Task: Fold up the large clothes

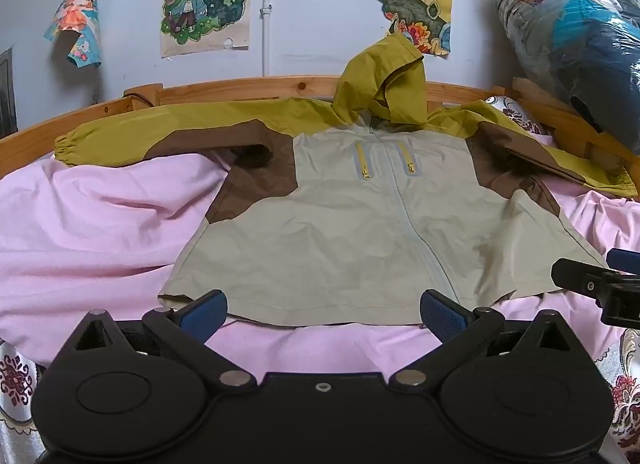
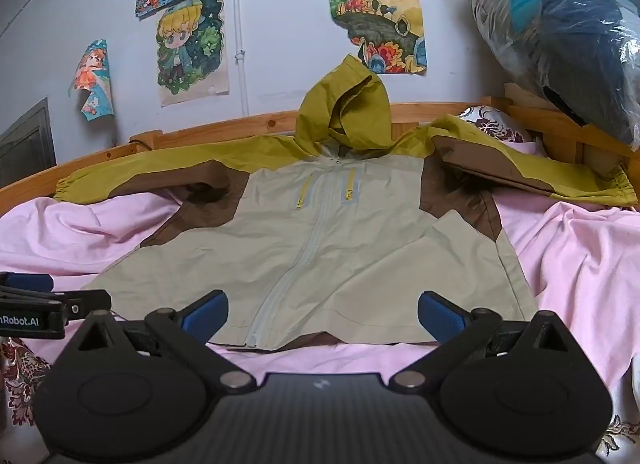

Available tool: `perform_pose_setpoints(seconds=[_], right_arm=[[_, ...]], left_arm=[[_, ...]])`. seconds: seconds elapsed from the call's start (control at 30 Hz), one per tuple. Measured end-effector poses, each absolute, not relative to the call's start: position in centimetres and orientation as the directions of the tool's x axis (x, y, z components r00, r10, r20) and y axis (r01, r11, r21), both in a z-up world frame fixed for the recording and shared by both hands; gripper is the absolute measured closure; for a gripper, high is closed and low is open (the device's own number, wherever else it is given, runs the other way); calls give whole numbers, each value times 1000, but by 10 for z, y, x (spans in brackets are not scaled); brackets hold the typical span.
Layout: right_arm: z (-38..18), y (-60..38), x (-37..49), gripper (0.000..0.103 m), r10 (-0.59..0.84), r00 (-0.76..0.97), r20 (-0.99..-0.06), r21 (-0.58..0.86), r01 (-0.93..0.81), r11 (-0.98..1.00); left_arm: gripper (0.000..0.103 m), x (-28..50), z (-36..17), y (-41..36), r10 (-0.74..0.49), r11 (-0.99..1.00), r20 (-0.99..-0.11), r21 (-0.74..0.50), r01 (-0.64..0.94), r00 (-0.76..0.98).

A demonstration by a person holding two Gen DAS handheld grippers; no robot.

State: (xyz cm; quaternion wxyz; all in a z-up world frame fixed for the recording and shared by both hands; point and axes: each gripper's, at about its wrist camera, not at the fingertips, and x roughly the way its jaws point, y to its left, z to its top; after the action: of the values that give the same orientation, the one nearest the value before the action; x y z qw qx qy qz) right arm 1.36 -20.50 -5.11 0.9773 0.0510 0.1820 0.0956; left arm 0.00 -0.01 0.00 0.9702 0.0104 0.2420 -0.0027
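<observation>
- While the jacket lies face up and spread on the pink sheet, sleeves out and hood against the wooden bed rail, we judge folding not yet begun.
- Our left gripper and right gripper hover by the hem, jaws wide, holding nothing.
- Next, we likely pinch a sleeve or side edge and fold inward.

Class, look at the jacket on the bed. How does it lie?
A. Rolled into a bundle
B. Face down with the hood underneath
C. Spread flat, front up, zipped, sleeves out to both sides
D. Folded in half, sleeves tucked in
C: the jacket lies spread on the pink sheet, its zip closed and facing up, the sleeves stretched out to either side and the hood propped against the bed rail.
</observation>
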Motion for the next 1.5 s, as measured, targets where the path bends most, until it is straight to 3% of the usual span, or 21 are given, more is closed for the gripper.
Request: perform_pose_setpoints(seconds=[1.5], right_arm=[[-52,-206,15,0,206,914,-349,136,-168,976]], left_arm=[[1,0,-5,-2,-3,1000,-472,15,11,881]])
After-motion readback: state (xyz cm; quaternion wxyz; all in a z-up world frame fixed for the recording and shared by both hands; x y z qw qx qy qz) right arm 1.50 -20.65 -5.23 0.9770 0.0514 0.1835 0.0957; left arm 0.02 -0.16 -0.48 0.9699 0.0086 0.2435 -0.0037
